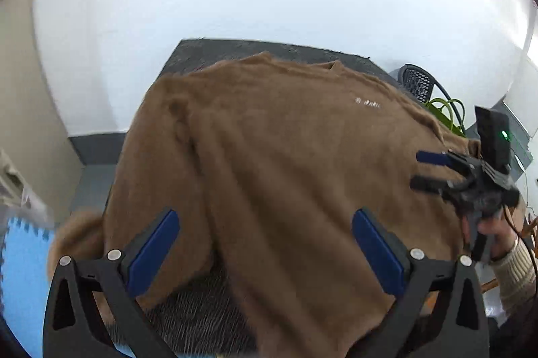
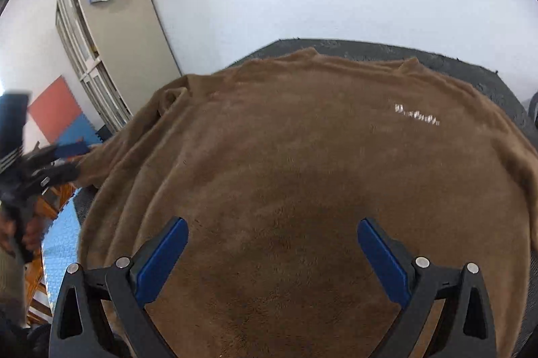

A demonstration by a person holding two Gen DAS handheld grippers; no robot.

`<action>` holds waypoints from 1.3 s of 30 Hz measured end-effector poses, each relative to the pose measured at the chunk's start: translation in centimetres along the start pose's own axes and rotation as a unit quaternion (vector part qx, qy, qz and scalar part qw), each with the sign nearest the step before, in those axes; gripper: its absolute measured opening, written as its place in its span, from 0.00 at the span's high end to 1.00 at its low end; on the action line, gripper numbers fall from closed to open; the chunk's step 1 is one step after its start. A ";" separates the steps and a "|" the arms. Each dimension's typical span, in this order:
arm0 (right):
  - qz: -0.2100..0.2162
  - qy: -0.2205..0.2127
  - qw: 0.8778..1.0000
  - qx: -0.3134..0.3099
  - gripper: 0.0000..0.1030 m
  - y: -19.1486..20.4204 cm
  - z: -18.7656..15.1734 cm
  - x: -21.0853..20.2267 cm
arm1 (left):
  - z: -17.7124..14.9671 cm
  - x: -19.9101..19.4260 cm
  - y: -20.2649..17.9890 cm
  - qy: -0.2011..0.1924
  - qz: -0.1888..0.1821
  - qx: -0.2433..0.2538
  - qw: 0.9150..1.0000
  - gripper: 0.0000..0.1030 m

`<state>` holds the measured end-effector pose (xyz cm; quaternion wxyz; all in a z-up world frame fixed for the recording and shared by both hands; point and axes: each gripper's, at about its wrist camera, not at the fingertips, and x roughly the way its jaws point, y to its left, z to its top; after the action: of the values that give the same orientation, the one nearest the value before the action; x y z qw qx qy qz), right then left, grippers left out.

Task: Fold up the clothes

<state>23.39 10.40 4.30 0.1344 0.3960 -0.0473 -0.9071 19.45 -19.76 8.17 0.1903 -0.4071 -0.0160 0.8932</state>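
Left wrist view: left gripper (image 1: 265, 252) spread wide, empty, over fuzzy brown sweater (image 1: 285, 156);
Right wrist view: right gripper (image 2: 272, 260) spread wide, empty, above sweater (image 2: 302, 173)

One brown sweater (image 2: 302, 173) ahead of two grippers, left (image 1: 265, 243) and right (image 2: 272, 257); one cabinet (image 2: 114, 48), one chair (image 1: 418, 82).

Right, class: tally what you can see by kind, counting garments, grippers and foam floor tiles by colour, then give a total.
Brown sweater: 1
Grippers: 2, left gripper and right gripper
Red tile: 1
Blue tiles: at least 1; seams blurred
Total: 5
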 end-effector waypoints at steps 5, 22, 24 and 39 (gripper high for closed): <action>-0.005 0.006 1.000 0.004 0.00 -0.3 -0.5 0.2 | -4.0 -1.5 2.5 0.005 -0.008 -0.055 0.998 0.00; 0.017 0.008 1.000 0.012 0.00 -0.7 -0.5 0.9 | -5.7 1.0 1.6 0.046 -0.056 -0.030 0.997 0.39; 0.017 0.012 1.000 0.009 0.00 -0.6 -0.6 1.0 | -5.8 1.1 1.3 0.045 -0.057 -0.021 0.997 0.42; 0.012 0.030 0.999 0.007 0.00 -0.7 -0.7 1.7 | -6.4 0.9 2.7 0.043 -0.119 -0.037 0.991 0.78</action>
<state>22.62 10.60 2.48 0.1437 0.4236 -0.0539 -0.8928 22.69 -22.78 2.73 0.2806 -0.4475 -0.0891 0.8445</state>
